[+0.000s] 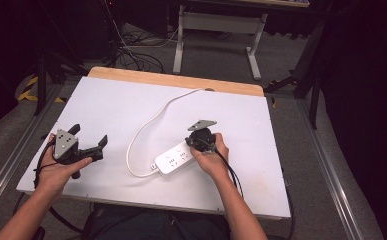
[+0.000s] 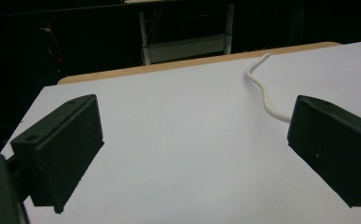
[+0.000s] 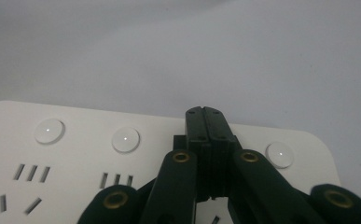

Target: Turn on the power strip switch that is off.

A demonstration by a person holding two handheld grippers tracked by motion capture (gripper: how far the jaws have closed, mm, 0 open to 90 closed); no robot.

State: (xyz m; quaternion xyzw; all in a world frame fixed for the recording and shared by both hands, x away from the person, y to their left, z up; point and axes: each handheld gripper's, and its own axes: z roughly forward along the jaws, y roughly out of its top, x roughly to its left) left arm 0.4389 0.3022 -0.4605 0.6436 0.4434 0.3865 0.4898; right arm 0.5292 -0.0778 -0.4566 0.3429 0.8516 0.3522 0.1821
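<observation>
A person sits at the near edge of a white-topped desk (image 1: 131,105), a gripper in each hand. The right gripper (image 1: 199,141) points down over the white power strip (image 1: 173,157), which lies a little right of the desk's middle, closer to the near edge than the far one. In the right gripper view its two black jaws are pressed flat together with nothing between them, their joined tips over the top face of the power strip (image 3: 75,154), among the round buttons and close to one button (image 3: 280,154) toward the strip's end. Whether the tips actually touch the plastic, I cannot tell. The right hand (image 1: 212,155) wraps the gripper body, and the grey three-cornered plate (image 1: 202,123) sits on top.

A white cord (image 1: 146,125) leaves the strip's left end, loops toward the near edge, then curves off to the far edge of the desk.

The left gripper (image 1: 88,145) rests near the left edge, well apart from the strip, held in the left hand (image 1: 56,170). Its jaws are spread wide, and in the left gripper view bare desk (image 2: 183,140) lies between them, with the cord (image 2: 262,88) just beyond the right-hand jaw.
</observation>
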